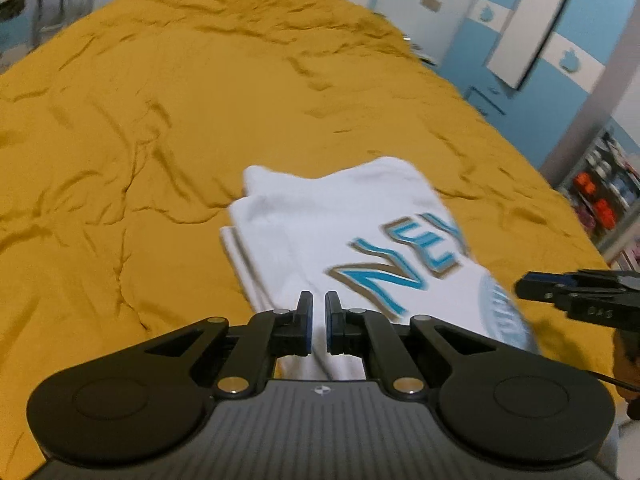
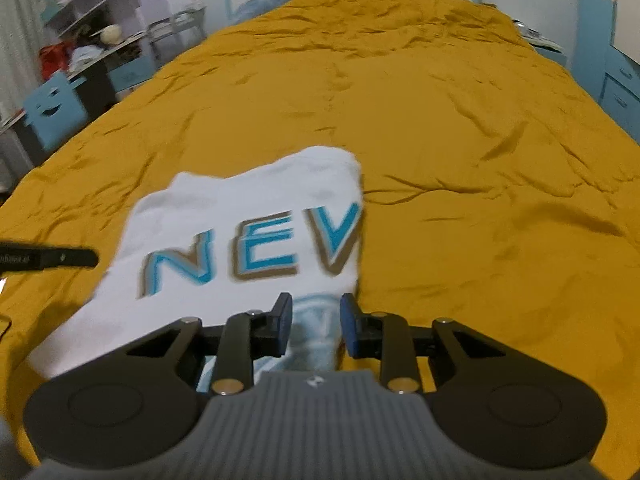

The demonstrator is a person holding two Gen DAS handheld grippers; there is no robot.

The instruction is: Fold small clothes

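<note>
A small white shirt (image 1: 344,240) with blue block lettering lay partly folded on the mustard-yellow bedspread (image 1: 160,120), near the person and toward the middle of the bed, its far end doubled into soft layers and its left side tucked under in a narrow band. The left gripper (image 1: 318,320) hung over the shirt's near edge with its jaws drawn almost together; white cloth showed in the slim gap between the blue pads, yet the view did not settle whether a fold was pinched there or simply lay beneath, so a hold could not be confirmed. In the right wrist view the shirt (image 2: 248,216) filled the near left, and the right gripper (image 2: 316,330) sat over its near right corner, above a pale blue round print, with its jaws parted and the pads clear of the fabric, holding nothing. Both tools pointed steeply down at the near hem, one at each side, probably so that the edge could be carried across evenly and the fold kept square. Both pictures were smeared by motion, so fine creases stayed unclear.
</note>
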